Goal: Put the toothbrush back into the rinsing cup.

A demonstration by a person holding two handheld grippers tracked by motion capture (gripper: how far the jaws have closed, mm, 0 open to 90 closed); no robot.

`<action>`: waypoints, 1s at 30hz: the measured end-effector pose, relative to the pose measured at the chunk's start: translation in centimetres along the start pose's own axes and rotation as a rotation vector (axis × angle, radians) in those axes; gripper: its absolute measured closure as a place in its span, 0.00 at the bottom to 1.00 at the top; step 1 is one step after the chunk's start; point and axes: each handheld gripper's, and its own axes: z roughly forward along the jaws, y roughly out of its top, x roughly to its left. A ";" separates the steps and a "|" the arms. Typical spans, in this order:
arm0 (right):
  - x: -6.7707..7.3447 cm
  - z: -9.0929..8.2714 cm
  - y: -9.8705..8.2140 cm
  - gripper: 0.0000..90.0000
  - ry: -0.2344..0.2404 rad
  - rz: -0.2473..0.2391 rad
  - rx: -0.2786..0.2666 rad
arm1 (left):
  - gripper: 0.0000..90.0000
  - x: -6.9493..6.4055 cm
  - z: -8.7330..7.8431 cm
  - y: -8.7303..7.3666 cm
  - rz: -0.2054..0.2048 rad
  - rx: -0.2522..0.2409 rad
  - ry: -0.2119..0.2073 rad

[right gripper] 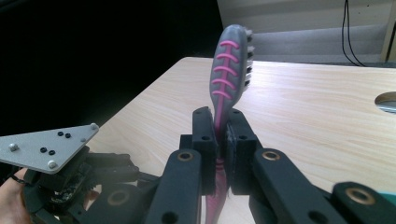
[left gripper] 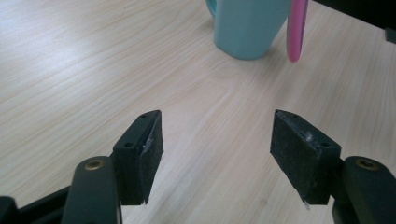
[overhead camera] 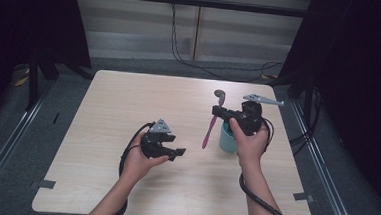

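A pink and grey toothbrush (overhead camera: pixel 208 131) hangs tilted over the table, bristle head up and pink handle end down. My right gripper (overhead camera: pixel 217 110) is shut on its neck; in the right gripper view the pads pinch the toothbrush (right gripper: pixel 229 70) just below the head, with the right gripper (right gripper: pixel 222 133) pointing level. A teal cup (overhead camera: pixel 228 139) stands upright on the table right below that hand. My left gripper (overhead camera: pixel 178 153) is low at the table's middle, open with nothing between its jaws. In the left gripper view the left gripper (left gripper: pixel 217 154) faces the cup (left gripper: pixel 250 28) and the handle end (left gripper: pixel 297 28).
The light wooden table (overhead camera: pixel 129 98) has bare surface to the left and toward the far edge. Black stands rise at both sides, dark curtains hang behind them, and cables (overhead camera: pixel 220 72) lie on the floor beyond the far edge.
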 end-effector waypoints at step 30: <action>0.4 -1.1 1.7 0.94 -0.016 -0.051 -0.008 | 0.25 3.5 -2.7 -4.5 -0.038 0.075 0.045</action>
